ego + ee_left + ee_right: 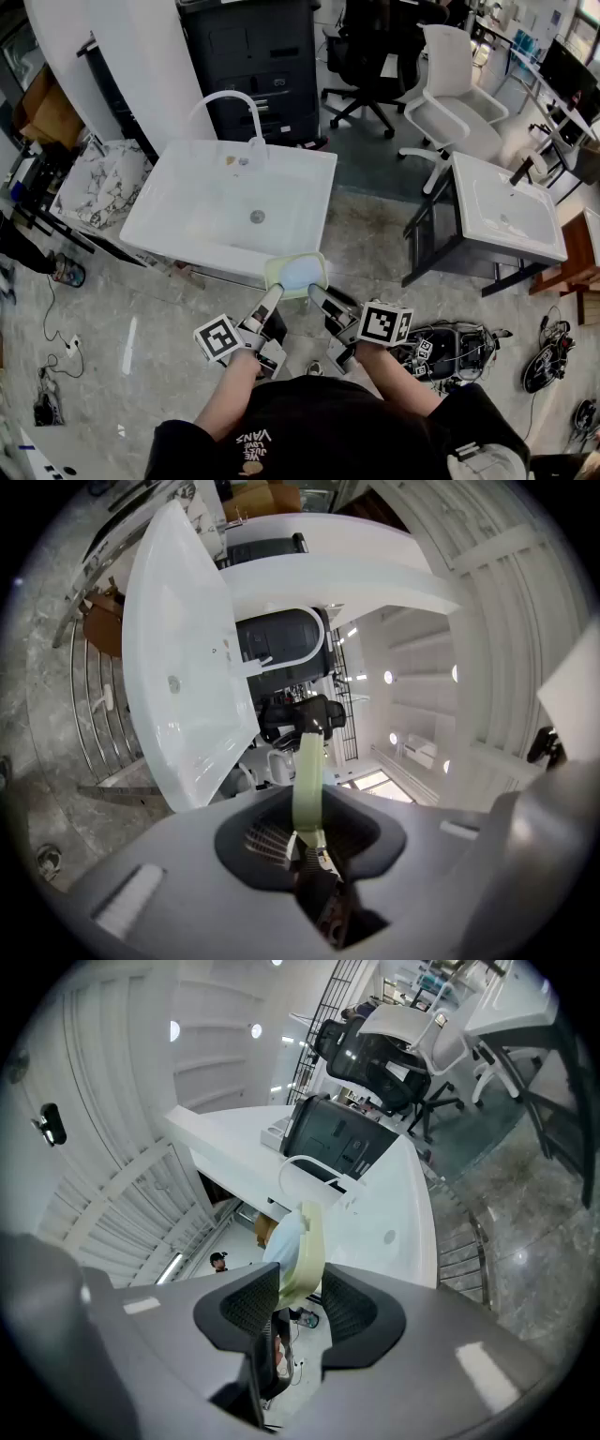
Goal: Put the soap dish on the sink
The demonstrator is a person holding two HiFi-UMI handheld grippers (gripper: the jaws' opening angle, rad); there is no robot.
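The left gripper [273,299] has its jaws closed partway on the left rim of the soap dish [296,273]. The dish is a pale green tray with a light blue inside, and it sits at the near edge of the white sink [178,211]; I cannot tell whether it touches the rim. The right gripper [319,298] clamps the dish's right rim the same way.

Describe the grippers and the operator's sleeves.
Left gripper and right gripper: grey bodies, dark ribbed pads, each with a white cube bearing black square markers. The person wears a black short-sleeved T-shirt with white print.
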